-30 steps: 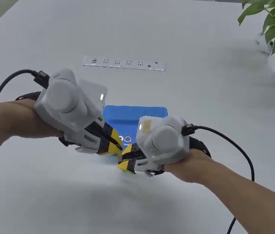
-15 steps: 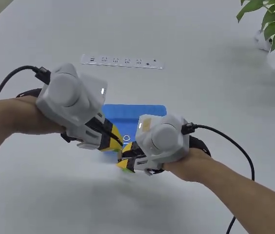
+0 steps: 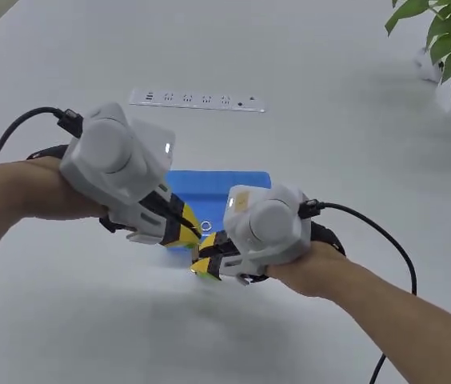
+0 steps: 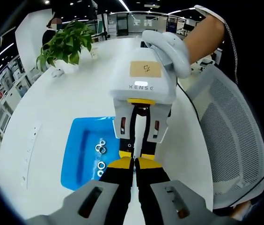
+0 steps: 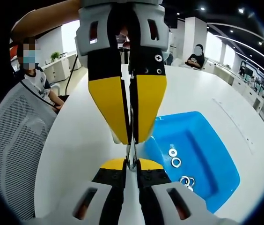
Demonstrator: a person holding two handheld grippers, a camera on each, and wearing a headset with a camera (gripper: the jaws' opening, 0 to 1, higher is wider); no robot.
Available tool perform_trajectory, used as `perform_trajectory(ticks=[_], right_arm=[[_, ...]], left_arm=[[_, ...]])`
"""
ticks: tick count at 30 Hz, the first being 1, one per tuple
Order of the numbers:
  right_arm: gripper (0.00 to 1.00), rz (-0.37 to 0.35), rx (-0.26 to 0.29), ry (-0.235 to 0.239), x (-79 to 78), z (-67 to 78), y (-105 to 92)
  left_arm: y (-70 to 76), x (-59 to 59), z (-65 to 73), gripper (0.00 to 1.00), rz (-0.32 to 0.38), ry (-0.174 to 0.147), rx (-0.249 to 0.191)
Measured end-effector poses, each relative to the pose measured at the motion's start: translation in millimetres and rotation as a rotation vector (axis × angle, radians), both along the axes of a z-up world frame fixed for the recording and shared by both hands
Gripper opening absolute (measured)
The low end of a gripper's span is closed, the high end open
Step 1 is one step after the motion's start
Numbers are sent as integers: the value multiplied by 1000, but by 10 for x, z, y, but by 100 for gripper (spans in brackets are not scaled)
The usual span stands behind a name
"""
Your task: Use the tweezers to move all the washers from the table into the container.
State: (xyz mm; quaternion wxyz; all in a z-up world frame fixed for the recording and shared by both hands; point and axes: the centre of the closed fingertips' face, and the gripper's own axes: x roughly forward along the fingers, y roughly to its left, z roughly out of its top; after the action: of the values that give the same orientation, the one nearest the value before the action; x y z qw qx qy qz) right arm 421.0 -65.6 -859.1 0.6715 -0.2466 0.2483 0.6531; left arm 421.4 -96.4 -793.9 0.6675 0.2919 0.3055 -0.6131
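My two grippers meet tip to tip just in front of the blue container (image 3: 224, 186). The left gripper (image 3: 190, 231) comes in from the left and the right gripper (image 3: 203, 264) from the right. In the right gripper view a thin metal strip, the tweezers (image 5: 131, 151), runs between the left gripper's shut yellow fingers (image 5: 108, 105) down into my right gripper (image 5: 130, 165), whose jaws are also closed on it. Several washers (image 5: 172, 157) lie inside the container (image 5: 202, 154). They are also seen as washers (image 4: 100, 149) in the container (image 4: 78, 154) beside my left gripper (image 4: 135, 164).
A white power strip (image 3: 197, 101) lies on the table beyond the container. A green plant (image 3: 448, 48) stands at the far right corner. Cables trail from both grippers. A mesh office chair (image 5: 15, 140) stands by the table, and people sit in the background.
The grippers stay tip to tip with both sets of jaws closed. The picture has shifted slightly, and the right gripper has edged a little to the left.
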Motion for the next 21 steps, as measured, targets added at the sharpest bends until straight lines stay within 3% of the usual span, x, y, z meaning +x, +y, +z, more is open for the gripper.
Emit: perform_trajectory(ticks=[21], right_arm=[[11, 30, 10, -21, -11, -5, 38]], left_arm=[[58, -19, -26, 5, 0, -2, 12]])
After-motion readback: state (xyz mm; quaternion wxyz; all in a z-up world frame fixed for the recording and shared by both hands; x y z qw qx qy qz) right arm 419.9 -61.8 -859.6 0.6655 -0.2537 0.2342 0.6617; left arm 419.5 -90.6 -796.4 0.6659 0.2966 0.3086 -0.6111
